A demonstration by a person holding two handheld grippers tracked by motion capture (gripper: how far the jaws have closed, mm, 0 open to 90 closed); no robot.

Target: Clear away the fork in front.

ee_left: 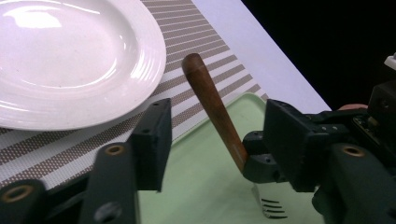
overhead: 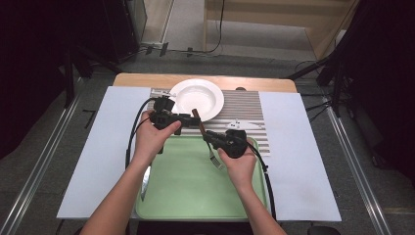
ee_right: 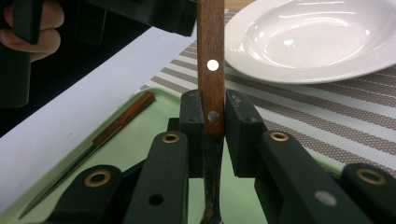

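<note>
High view. Desk (overhead: 293, 147) under a white sheet; striped placemat (overhead: 249, 110) at centre, white plate (overhead: 196, 98) on it toward the upper middle, green tray (overhead: 195, 186) below it toward the bottom edge. Right tongs (overhead: 208, 136) at centre frame, clamped on a fork (overhead: 207, 139): wooden handle slants up-left toward the plate rim, tines hang down over the tray. Left tongs (overhead: 188, 119) just left of the handle's top end, held by the left hand (overhead: 152, 137). Right hand (overhead: 237, 161) below and right of it. A knife (overhead: 145, 181) lies along the tray's left edge.

Left gripper view. Left tongs (ee_left: 212, 135) stand apart, one jaw either side of the fork handle (ee_left: 215, 109), neither pad touching it. Handle tilts up-left, its tip near the plate (ee_left: 70, 60) rim in the upper left. Right tongs (ee_left: 261, 163) grip the handle's lower end at lower right; tines show beneath, over the tray (ee_left: 205, 186). Placemat (ee_left: 205, 37) runs behind.

Right gripper view. Right tongs (ee_right: 214, 126) pressed tight on the fork (ee_right: 211, 60) at the handle's lower rivet, handle upright in mid-frame. Plate (ee_right: 317, 42) upper right on the placemat (ee_right: 327, 116). Knife (ee_right: 107, 135) at lower left on the tray (ee_right: 140, 140), wooden handle pointing up-right. Left tongs dark along the top edge, fingers (ee_right: 44, 28) at upper left.
</note>
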